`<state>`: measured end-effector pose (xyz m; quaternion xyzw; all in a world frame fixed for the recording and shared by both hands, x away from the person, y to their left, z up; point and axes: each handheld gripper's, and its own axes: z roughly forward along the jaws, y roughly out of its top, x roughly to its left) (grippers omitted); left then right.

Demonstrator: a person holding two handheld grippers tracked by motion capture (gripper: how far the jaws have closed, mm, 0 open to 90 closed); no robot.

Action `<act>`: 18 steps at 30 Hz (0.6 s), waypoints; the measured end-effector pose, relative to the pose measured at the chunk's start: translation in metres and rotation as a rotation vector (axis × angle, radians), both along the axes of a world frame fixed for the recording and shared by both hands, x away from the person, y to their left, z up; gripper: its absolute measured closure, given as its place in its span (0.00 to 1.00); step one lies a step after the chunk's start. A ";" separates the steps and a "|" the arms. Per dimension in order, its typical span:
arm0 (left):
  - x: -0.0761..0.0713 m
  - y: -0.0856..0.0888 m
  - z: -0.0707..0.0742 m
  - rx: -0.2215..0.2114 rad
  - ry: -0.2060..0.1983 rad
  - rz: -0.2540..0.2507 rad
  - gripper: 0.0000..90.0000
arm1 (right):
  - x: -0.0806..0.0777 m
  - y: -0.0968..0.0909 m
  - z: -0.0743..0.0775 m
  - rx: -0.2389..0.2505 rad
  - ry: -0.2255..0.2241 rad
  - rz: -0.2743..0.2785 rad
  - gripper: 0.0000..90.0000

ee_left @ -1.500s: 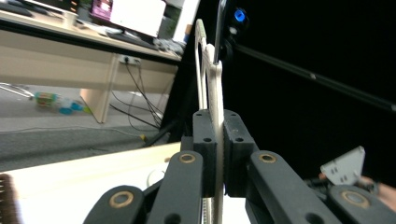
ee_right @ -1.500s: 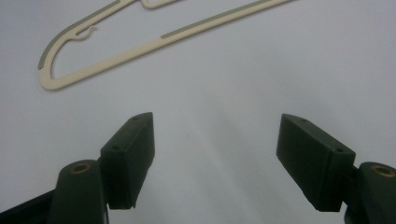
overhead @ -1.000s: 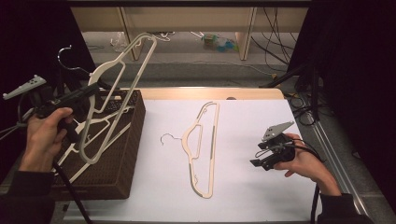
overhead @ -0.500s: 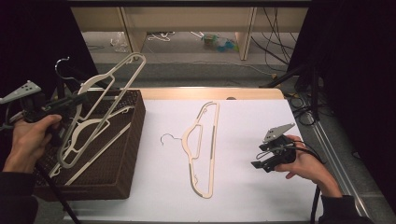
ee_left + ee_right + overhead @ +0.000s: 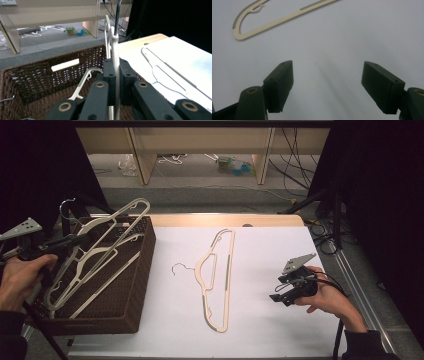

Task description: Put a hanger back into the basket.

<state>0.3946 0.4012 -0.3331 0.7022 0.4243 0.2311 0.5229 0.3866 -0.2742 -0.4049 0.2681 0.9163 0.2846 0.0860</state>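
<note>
My left gripper is shut on a cream plastic hanger with a dark metal hook. It holds the hanger tilted over the brown wicker basket at the table's left. In the left gripper view the jaws pinch the hanger's neck edge-on above the basket's inside. Another cream hanger lies flat on the white tabletop in the middle. My right gripper hovers open to its right; between its jaws there is only bare white surface, and the hanger's end lies beyond.
More pale hangers lie in the basket. The white table sheet spreads between the basket and my right hand. Past the table's far wooden edge are shelf legs, cables and small items on the floor.
My left hand has carried the hanger leftward and down, so it hangs lower over the basket. The right gripper has stayed where it was.
</note>
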 end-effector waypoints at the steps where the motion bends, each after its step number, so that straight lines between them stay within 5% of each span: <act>1: 0.001 0.003 -0.002 -0.005 0.002 0.000 0.95 | 0.000 0.000 0.000 0.002 0.001 -0.001 0.29; 14: -0.002 0.022 -0.021 -0.029 0.074 -0.012 0.95 | -0.001 -0.002 -0.001 -0.009 0.019 0.000 0.29; 18: -0.003 0.029 -0.030 -0.036 0.129 -0.014 0.95 | -0.002 -0.002 -0.001 -0.010 0.017 -0.002 0.29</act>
